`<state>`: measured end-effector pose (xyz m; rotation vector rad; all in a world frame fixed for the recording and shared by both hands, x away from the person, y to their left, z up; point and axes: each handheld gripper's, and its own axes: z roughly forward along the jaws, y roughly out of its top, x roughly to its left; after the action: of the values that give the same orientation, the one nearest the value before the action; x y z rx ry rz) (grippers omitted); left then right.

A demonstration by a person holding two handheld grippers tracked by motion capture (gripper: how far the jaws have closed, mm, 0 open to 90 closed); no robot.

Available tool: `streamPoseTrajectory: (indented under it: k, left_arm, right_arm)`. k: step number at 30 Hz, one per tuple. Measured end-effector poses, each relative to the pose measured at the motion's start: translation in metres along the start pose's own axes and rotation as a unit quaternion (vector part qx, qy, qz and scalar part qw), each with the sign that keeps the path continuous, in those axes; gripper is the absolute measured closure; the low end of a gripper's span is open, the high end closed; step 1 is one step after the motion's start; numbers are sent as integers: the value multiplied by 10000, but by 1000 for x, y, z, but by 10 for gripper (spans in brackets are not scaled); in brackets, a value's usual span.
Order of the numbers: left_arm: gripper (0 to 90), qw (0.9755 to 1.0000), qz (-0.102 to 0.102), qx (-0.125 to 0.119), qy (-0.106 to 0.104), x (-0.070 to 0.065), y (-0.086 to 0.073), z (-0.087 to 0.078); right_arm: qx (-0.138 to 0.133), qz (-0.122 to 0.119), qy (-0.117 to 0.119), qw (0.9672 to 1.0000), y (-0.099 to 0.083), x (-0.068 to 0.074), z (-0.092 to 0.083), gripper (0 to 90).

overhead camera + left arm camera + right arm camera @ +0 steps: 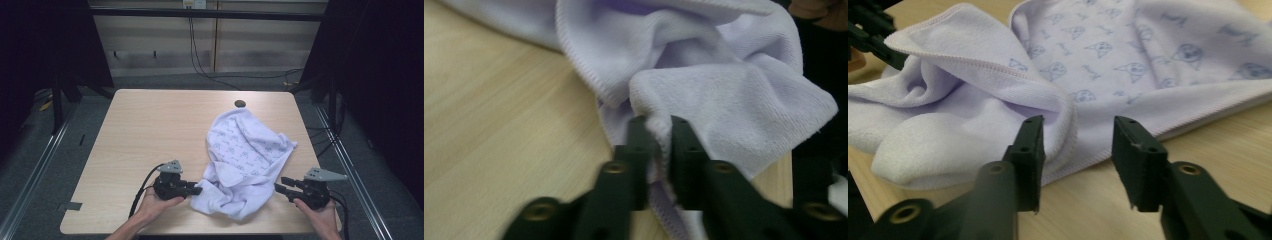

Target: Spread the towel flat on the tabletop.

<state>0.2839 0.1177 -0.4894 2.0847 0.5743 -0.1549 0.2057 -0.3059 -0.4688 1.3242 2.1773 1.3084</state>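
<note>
A crumpled pale lilac towel (240, 155) with a small blue print lies on the right half of the wooden table (150, 125). At its near left corner my left gripper (196, 190) is shut on a fold of the towel's hem (657, 131), pinched between the two black jaws. At the towel's near right edge my right gripper (278, 186) stands open. In the right gripper view its jaws (1078, 131) straddle the folded towel edge (1068, 120) without pressing on it. A hand holds each gripper from the table's near edge.
A small dark round hole (240, 104) sits near the table's far edge behind the towel. The left half of the table is bare wood. Cables (200, 60) trail on the floor beyond the table. Dark frame posts stand at both sides.
</note>
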Motion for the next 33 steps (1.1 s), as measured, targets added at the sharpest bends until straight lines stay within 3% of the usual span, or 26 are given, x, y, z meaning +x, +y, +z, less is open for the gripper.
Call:
streamPoseTrajectory:
  k: [3, 7, 9, 10, 12, 14, 19, 23, 25, 27, 28, 30, 31, 32, 33]
  left_arm:
    - [873, 9998, 108, -167, 13, -7, 1, -9]
    - [876, 9993, 123, -360, -32, -10, 1, -21]
    - [876, 9993, 133, -361, -27, -9, 1, -21]
    - [876, 9993, 148, -340, -28, -10, 1, -20]
    - [876, 9995, 171, -268, -42, -10, 1, -16]
    - [876, 9995, 220, -214, -76, -12, 1, -13]
    - [875, 9995, 219, -205, -87, -12, 2, -12]
    - [875, 9995, 209, -207, -92, -11, 1, -12]
    - [875, 9995, 249, -160, -100, -12, 1, -11]
    - [875, 9995, 227, -169, -130, -13, 1, -10]
    - [875, 9995, 244, -162, -125, -13, 1, -10]
    - [875, 9995, 246, -168, -95, -12, 2, -11]
    - [875, 9995, 239, -168, -80, -12, 2, -12]
    - [875, 9995, 256, -193, -2, -12, 2, -14]
    - [875, 9995, 225, -221, 53, -11, 2, -17]
  right_arm:
    - [-120, 1, -85, 9999, -6, 5, -14, 520]
    - [-68, -126, 66, 9999, -18, 30, -26, 515]
    - [-110, -331, 89, 9994, -17, 43, -26, 517]
    - [-192, -310, 282, 9989, -13, 48, -22, 517]
    - [-245, -481, 404, 9977, -6, 57, -11, 519]
    - [-263, -588, 672, 9957, 6, 65, 7, 519]
    - [-119, -835, 1183, 9894, 28, 78, 51, 501]
    - [-2, -1103, 1323, 9850, 40, 93, 78, 483]
    - [48, -1221, 1212, 9851, 44, 98, 85, 454]
    - [92, -1183, 1262, 9849, 45, 98, 93, 446]
    - [246, -1265, 1246, 9838, 45, 99, 98, 435]
    - [335, -1258, 1230, 9838, 42, 100, 101, 538]
    - [335, -1316, 1168, 9838, 41, 101, 100, 709]
    - [297, -1294, 1143, 9845, 41, 101, 98, 774]
    - [158, -1082, 1282, 9857, 42, 97, 92, 830]
